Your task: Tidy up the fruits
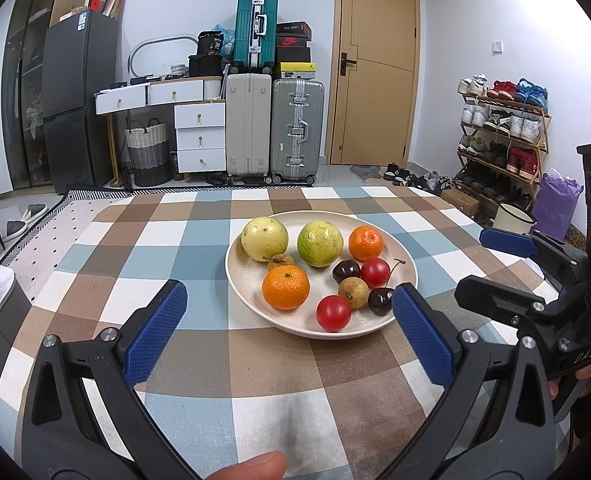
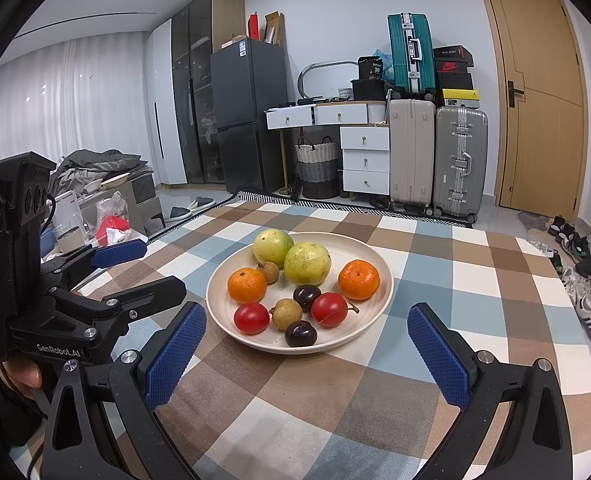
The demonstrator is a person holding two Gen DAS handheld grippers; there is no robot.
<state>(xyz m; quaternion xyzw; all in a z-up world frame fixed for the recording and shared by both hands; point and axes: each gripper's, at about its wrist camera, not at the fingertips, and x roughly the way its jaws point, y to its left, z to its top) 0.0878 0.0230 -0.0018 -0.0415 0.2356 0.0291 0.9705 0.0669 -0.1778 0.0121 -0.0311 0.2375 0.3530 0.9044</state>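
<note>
Left gripper (image 1: 289, 320): your jaws stand wide apart with nothing between them, hovering over the checked cloth on the desk (image 1: 143, 240).
Right gripper (image 2: 307, 348): your jaws are spread just as wide and hold nothing.
Plate (image 1: 251, 280): it sits on the desk ahead of both grippers; in the left wrist view your right blue pad overlaps its near right rim, and in the right wrist view the plate lies ahead and between the two pads, apart from both.
Large fruits: two pale yellow-green round fruits (image 1: 264, 238) (image 1: 320, 243) rest at the far side of the plate, touching each other in the right wrist view.
Tangerines: one (image 1: 286, 287) lies near the left rim, the other (image 1: 365, 243) toward the far right.
Small red fruits: two (image 1: 333, 313) (image 1: 375, 272), the nearer one close to the front rim.
Dark cherries: two (image 1: 346, 271) (image 1: 380, 301); the nearer is partly covered by your pad in the left wrist view.
Brown small fruits: two (image 1: 353, 292) (image 1: 281, 261); the farther one is half hidden behind the tangerine.
Hard to make out: your fingertip (image 1: 255, 466) is cut off at the bottom edge; the hand on the other gripper shows only as a sliver.
</note>
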